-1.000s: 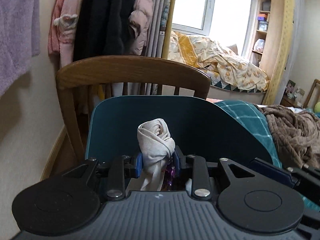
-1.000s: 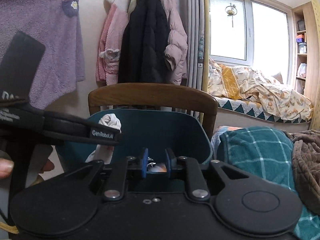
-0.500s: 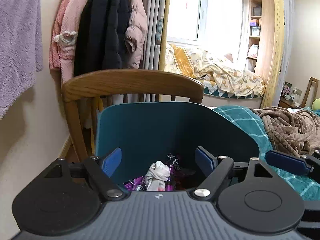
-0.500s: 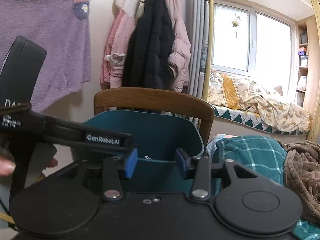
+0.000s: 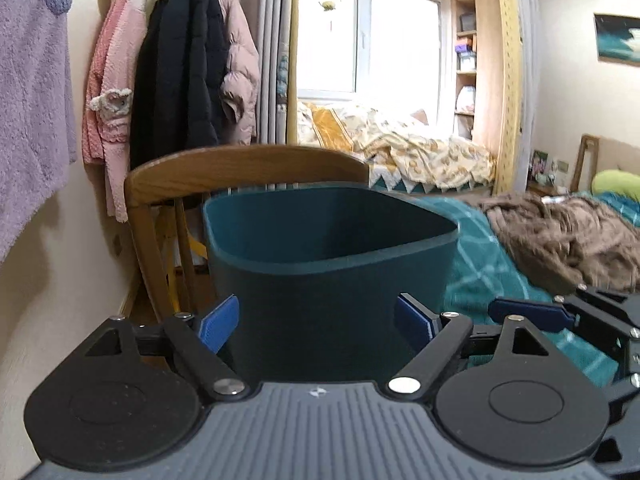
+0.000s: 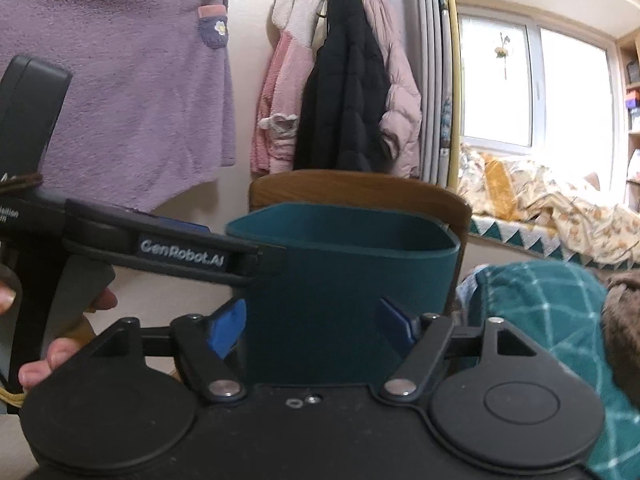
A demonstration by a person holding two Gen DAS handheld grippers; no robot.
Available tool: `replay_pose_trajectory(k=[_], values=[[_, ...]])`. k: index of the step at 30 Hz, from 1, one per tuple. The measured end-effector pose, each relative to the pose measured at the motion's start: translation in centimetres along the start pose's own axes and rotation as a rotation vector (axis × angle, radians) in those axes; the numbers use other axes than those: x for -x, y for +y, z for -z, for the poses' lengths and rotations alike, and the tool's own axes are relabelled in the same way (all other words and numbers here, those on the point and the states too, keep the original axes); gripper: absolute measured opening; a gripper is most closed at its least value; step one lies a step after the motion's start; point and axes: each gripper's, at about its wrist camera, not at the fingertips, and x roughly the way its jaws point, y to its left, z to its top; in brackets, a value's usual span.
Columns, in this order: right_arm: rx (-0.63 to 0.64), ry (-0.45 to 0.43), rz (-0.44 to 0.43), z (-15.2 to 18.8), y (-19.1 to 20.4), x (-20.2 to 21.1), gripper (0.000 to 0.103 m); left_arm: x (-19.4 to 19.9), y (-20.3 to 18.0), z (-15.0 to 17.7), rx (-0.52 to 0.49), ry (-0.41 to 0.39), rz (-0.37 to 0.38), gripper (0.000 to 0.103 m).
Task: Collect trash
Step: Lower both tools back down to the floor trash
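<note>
Between both sets of blue pads sits the teal bin (image 5: pixel 328 264) — the task's container, seen side-on at about rim height, its inside hidden from both views. Left gripper (image 5: pixel 318 324) is released, jaws opening, nothing between them but the bin wall beyond; no trash in its grasp. Right gripper (image 6: pixel 312 324) same story: jaws opening, empty, pads not pressing on anything. My read — both are let go because their loads are dropped, and hands sit low and level with the bin for a short release.

Bin stands in front of the wooden chair (image 5: pixel 244 172), its backrest rising just behind the far rim (whether they touch I cannot tell). Left gripper's body crosses the right wrist view, near the bin's left rim, so the two tools are close together — watch for a clash when they pull apart.

Room to move: wall with hanging coats (image 6: pixel 344 92) and a purple robe (image 6: pixel 120 92) boxes in the left; teal checked blanket (image 6: pixel 540 308) and a brown throw (image 5: pixel 560 236) lie just beside the bin on the right. Cleanest exit looks like straight back, away from the rim.
</note>
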Motion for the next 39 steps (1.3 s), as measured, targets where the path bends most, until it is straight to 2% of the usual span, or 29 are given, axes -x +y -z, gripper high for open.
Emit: replay_pose_trajectory(k=[4, 11, 20, 28, 31, 35, 39], values=[[-0.014, 0.032, -0.014, 2.1, 0.3, -0.2, 0.080, 0.0, 0.6, 2.7, -0.009, 0.022, 0.001, 0.094], [-0.078, 0.110, -0.029, 7.3, 0.4, -1.5, 0.092, -0.5, 1.9, 8.2, -0.006, 0.066, -0.023, 0.094], [-0.154, 0.239, 0.002, 16.7, 1.1, -3.1, 0.103, -2.2, 3.9, 17.3, 0.058, 0.156, 0.003, 0.101], [-0.225, 0.388, 0.027, 27.0, 1.0, -5.1, 0.103, -6.0, 5.4, 27.6, 0.150, 0.330, 0.036, 0.101], [-0.235, 0.452, 0.042, 30.9, 0.6, -5.9, 0.103, -7.2, 5.3, 31.9, 0.155, 0.404, 0.047, 0.101], [-0.251, 0.557, 0.071, 36.0, 0.0, -6.7, 0.103, -8.8, 4.2, 38.5, 0.131, 0.566, 0.088, 0.101], [-0.210, 0.668, 0.072, 41.0, 0.2, -6.7, 0.103, -9.7, 1.6, 45.1, 0.054, 0.743, 0.094, 0.101]])
